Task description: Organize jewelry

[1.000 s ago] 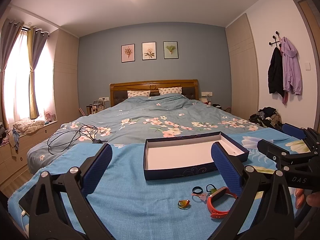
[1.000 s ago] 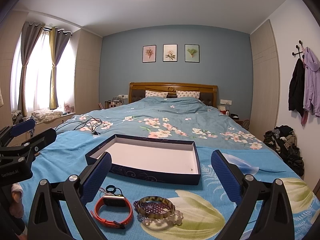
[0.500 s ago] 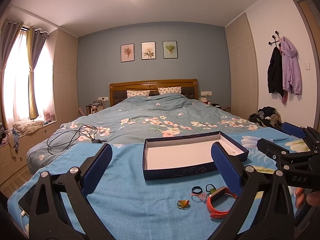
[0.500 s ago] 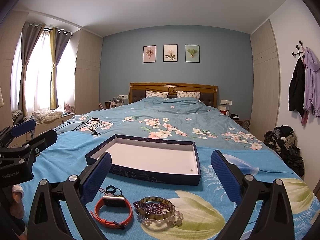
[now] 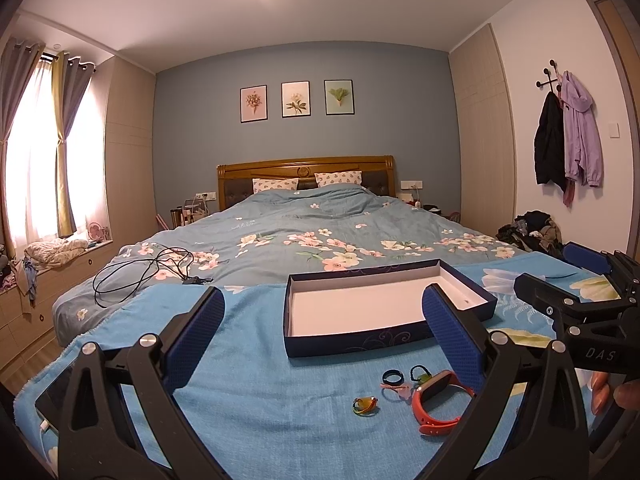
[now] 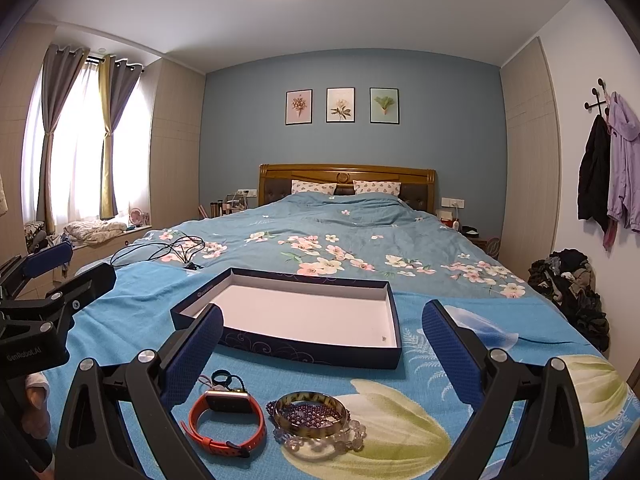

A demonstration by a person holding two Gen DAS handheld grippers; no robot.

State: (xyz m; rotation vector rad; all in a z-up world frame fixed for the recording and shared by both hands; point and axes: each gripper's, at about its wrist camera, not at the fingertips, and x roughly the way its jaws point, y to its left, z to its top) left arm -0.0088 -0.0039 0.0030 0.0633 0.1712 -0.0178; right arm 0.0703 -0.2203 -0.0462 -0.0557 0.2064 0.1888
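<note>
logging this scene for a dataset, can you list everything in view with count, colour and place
box: 1, navy outside, white inside, open on the bed, nothing big in it
watch: 1, orange band, in front of the box
bangle: 1, amber-brown, right of the watch, around purple beads
clear beads: 1 strand, under the bangle
dark ring: 1, left of the watch
small ring: 1, yellow-green, nearest the left gripper
blanket: 1, bright blue, under it all
cable: 1, black, on the quilt, left
pictures: 3, on the blue wall
coats: 2, black and lilac, on right wall hooks
left gripper: open, blue pads
right gripper: open, blue pads
</note>
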